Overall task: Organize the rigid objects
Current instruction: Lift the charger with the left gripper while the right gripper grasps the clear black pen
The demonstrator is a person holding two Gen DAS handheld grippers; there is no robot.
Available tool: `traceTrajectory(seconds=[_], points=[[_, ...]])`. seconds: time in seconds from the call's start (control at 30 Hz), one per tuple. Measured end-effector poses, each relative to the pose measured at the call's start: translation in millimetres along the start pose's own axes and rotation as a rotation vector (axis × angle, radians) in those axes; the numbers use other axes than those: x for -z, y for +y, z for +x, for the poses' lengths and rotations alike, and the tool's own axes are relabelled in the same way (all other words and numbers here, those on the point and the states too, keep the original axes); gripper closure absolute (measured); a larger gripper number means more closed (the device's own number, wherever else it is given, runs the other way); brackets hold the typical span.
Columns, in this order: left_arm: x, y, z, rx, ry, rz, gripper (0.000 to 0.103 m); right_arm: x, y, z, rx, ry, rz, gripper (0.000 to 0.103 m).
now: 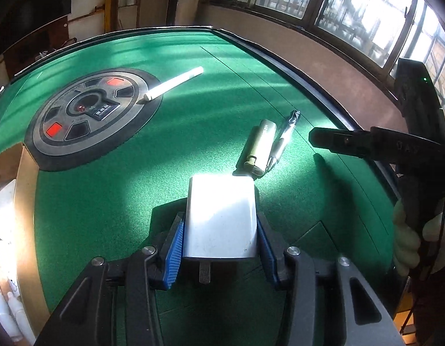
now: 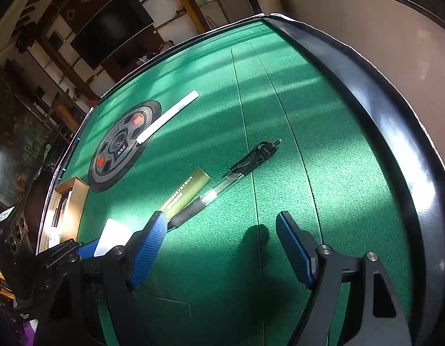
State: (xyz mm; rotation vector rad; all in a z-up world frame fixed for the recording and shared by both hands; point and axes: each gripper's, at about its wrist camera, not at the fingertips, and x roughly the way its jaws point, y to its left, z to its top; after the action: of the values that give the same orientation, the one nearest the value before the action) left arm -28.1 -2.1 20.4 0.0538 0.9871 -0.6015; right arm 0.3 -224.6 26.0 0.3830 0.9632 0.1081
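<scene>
Here the green felt table (image 1: 113,201) carries a round grey dial plate (image 1: 90,118) at ten o'clock. The left gripper (image 1: 219,248), tilted down, clamps its blue pads on a white plastic charger block (image 1: 221,219). The right gripper (image 2: 222,248) hovers with jaws wide and empty. An olive cylindrical lighter (image 1: 258,150) and black-and-clear pen (image 1: 283,139) lie side by side at one o'clock; a white stick (image 1: 173,83) rests at eleven.
</scene>
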Motion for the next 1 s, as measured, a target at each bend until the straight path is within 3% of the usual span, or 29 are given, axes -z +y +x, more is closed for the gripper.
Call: traceTrajectory(seconds=[0.3,0.53,0.63,0.7,0.77,1.0], points=[[19.0,-4.4,-40.3,0.06,-0.067,-0.047,0.054,-6.0,10.7,18.4,0.14,0.01,-0.034,0.026],[31.1,3.1,-61.0,0.06,-0.111,-0.087,0.054,-19.4,27.5,40.3,0.261,-0.002,-0.094,0.03],[34.5,10.7,-69.3,0.064,-0.126,-0.115,0.054,-27.9,31.6,44.8,0.27,-0.022,-0.103,0.036],[37.4,16.8,-76.2,0.068,-0.139,-0.135,0.054,-30.7,36.0,46.5,0.261,-0.027,-0.117,0.046],[40.9,24.1,-84.4,0.074,-0.157,-0.159,0.054,-29.4,38.5,45.7,0.226,-0.028,-0.118,0.064],[60.5,52.1,-120.5,0.072,-0.218,-0.224,0.054,-14.3,32.3,34.7,0.196,-0.027,-0.085,0.068]])
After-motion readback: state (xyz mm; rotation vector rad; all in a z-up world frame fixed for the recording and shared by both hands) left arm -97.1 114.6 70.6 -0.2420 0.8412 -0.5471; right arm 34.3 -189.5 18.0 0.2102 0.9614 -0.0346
